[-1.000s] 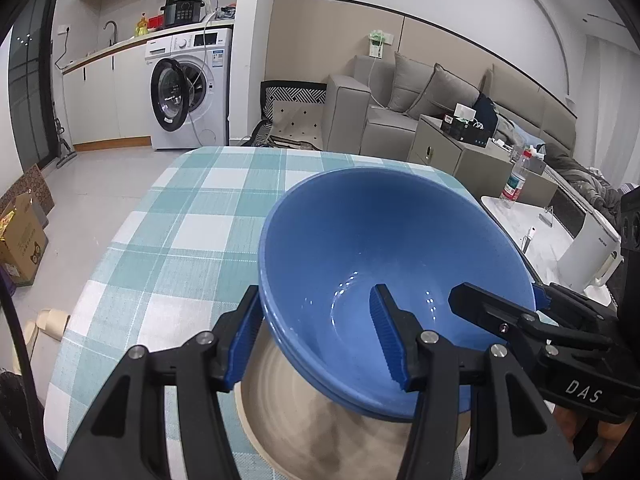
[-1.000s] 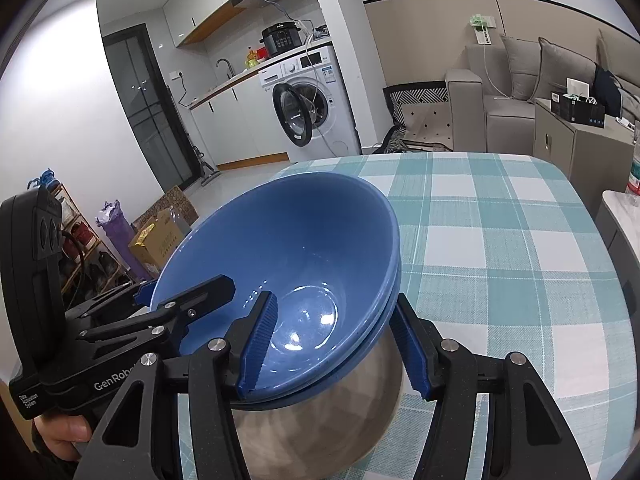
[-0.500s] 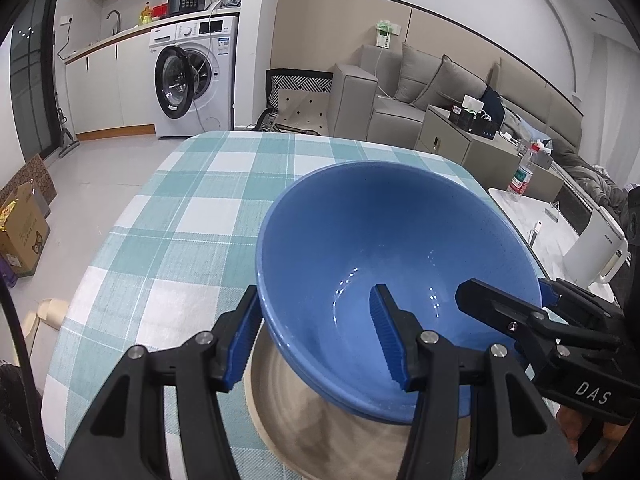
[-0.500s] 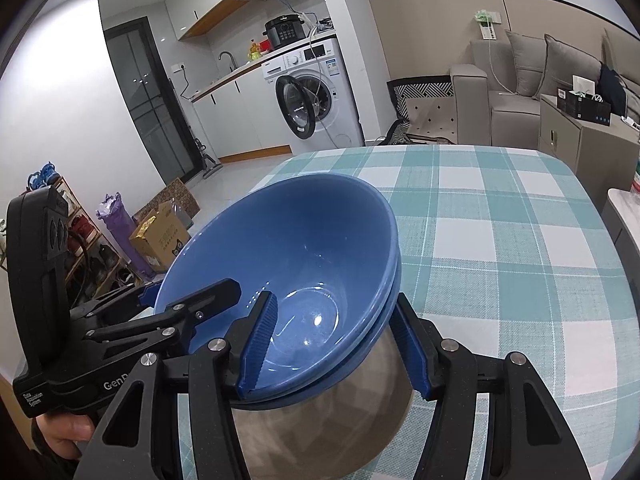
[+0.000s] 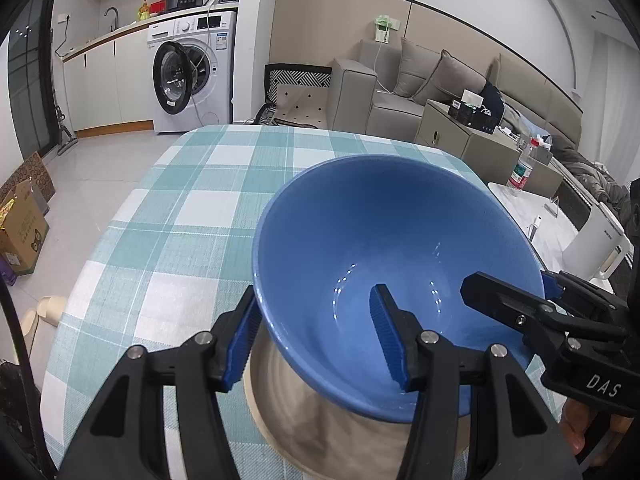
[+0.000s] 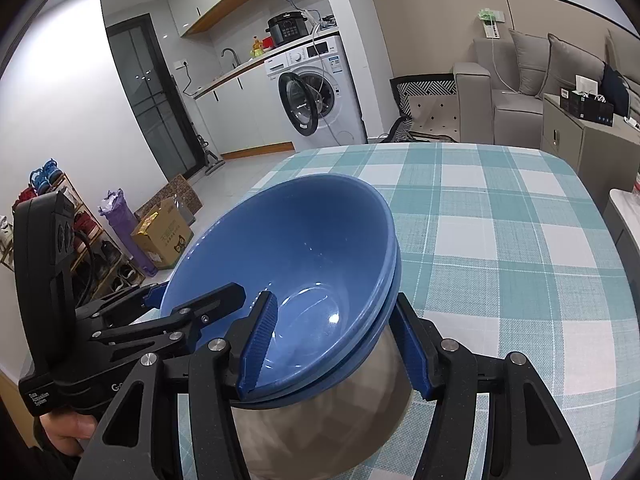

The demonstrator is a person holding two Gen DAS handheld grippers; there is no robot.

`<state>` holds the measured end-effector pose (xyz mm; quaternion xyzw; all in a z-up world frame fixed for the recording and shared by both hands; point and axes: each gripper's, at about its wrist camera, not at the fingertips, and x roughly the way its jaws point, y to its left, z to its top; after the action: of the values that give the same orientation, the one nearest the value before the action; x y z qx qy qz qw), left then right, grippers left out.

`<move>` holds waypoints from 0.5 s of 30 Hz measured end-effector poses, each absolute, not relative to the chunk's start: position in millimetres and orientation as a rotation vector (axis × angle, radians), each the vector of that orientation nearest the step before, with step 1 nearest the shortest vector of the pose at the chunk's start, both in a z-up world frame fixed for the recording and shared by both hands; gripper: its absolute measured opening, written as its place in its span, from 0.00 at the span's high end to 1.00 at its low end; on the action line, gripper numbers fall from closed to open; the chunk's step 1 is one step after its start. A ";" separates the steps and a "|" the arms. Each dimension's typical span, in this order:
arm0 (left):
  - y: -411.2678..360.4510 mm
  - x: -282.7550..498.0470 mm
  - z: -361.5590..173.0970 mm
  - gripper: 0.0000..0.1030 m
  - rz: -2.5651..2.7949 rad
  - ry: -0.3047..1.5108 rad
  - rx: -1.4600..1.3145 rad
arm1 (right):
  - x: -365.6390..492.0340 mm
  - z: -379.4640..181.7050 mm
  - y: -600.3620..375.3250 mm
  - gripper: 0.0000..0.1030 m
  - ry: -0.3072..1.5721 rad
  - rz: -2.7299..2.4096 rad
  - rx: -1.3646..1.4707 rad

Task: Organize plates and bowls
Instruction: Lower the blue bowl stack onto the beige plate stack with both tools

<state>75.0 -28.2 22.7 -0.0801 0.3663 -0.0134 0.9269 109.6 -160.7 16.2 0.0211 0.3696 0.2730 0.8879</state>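
Left wrist view: The left gripper [image 5: 316, 336] straddled the near-left rim of the blue bowl [image 5: 384, 248], one pad outside at 9 o'clock, the other inside at 3 o'clock; jaws apart, whether they pinched the wall could not be told.

Bowl's place: It sat tilted over a beige plate [image 5: 320, 432] on the checked tablecloth [image 5: 192, 216], directly ahead at 12 o'clock.

Other tool: The right gripper [image 5: 532, 300] reached over the rim from 3 o'clock.

Right wrist view: The right gripper [image 6: 336, 348] spanned the rim, one pad inside, one outside; jaws apart, contact unclear.

Stack: Two blue bowls [image 6: 304, 248] appeared nested here, with a grey vessel [image 6: 320, 412] beneath.

Opposite side: The left gripper [image 6: 200, 304] came in from 9 o'clock.

Key relation: The bowls lay between the two tools, each equally near, rim walls running through both jaw gaps; a level two-sided lift seemed likely.
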 end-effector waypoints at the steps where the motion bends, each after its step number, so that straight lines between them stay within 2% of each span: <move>1: -27.9 74.8 22.5 0.48 -0.029 0.751 -0.166 | 109.7 15.9 -160.9 0.42 0.768 0.568 0.044; 15: -25.2 74.3 22.6 0.45 -0.038 0.759 -0.175 | 108.7 14.5 -163.1 0.42 0.760 0.567 0.044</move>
<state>74.3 -25.2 22.6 -0.0851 0.3701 -0.0188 0.9249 108.7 -163.1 14.5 0.0213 0.3661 0.2732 0.8893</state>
